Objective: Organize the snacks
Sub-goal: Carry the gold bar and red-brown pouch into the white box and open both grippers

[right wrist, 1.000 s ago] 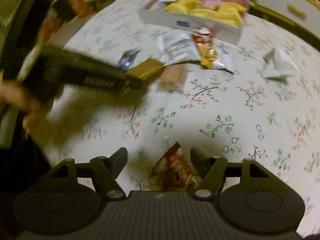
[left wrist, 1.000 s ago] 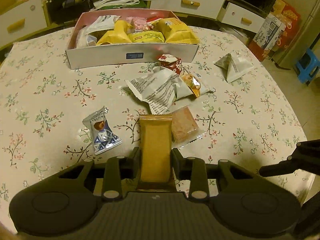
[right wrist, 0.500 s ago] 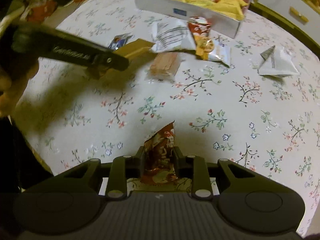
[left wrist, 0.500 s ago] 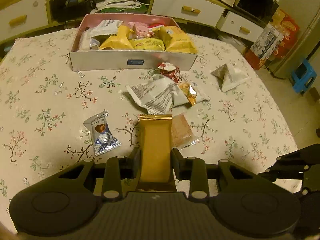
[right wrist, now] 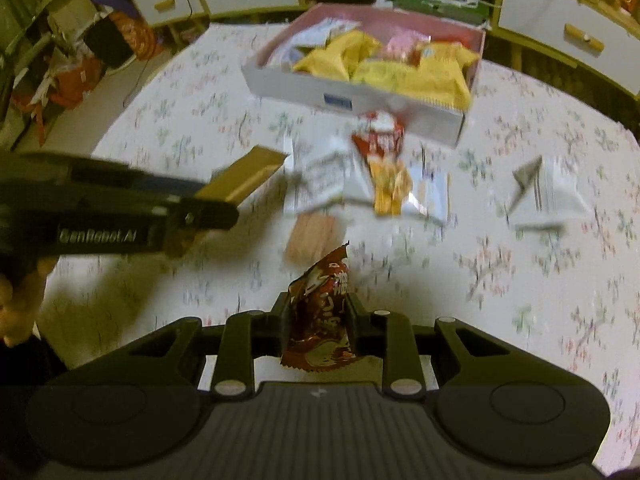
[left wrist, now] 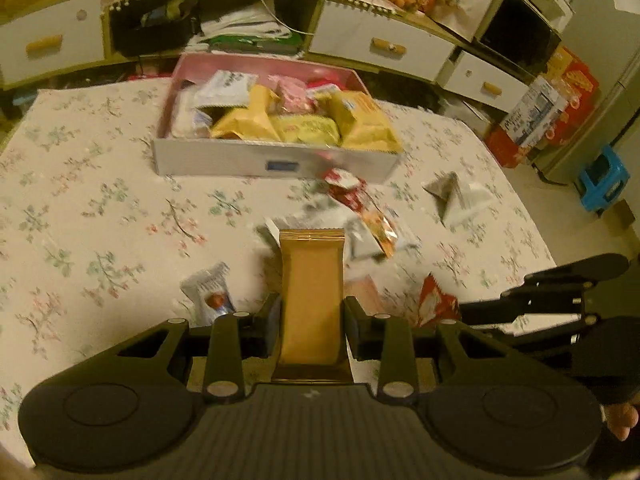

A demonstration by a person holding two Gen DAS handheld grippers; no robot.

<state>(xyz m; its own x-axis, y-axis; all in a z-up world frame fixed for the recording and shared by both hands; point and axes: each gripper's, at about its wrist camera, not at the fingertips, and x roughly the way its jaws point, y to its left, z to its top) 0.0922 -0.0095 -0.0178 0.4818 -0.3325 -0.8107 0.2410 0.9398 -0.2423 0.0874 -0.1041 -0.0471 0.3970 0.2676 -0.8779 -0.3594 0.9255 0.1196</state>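
The desk (left wrist: pixel 80 184), under a flowered cloth, fills most of the view. At its twelve o'clock edge sits the box (left wrist: pixel 224 162), packed with yellow, white and pink snack packs; a small blue label on its near wall is too blurred to read. Against the wall beyond stands a cabinet (left wrist: pixel 352 36) with white drawers.

The left tongs (left wrist: pixel 311 312) are clamped on a gold bar (left wrist: pixel 312 280), which stands up between the pads. From the right wrist view the tongs' side reads "GenRobot.AI". They were lower over the desk a second ago; the box now looks closer.

The right tongs (right wrist: pixel 318 316) hold a red packet (right wrist: pixel 322 312) with print I cannot read. A second ago they stood wide around it on the cloth; now it is pinched and lifted clear.

Loose on the desk, at about one o'clock from the gold bar: a white wrapper (right wrist: pixel 324 174), a red-and-orange pack (right wrist: pixel 384 160), a white triangular pack (left wrist: pixel 456 200) at two o'clock. A pink wafer (right wrist: pixel 314 236) lies just ahead of the right tongs. A small blue-white pack (left wrist: pixel 210 294) lies at ten o'clock of the left tongs.
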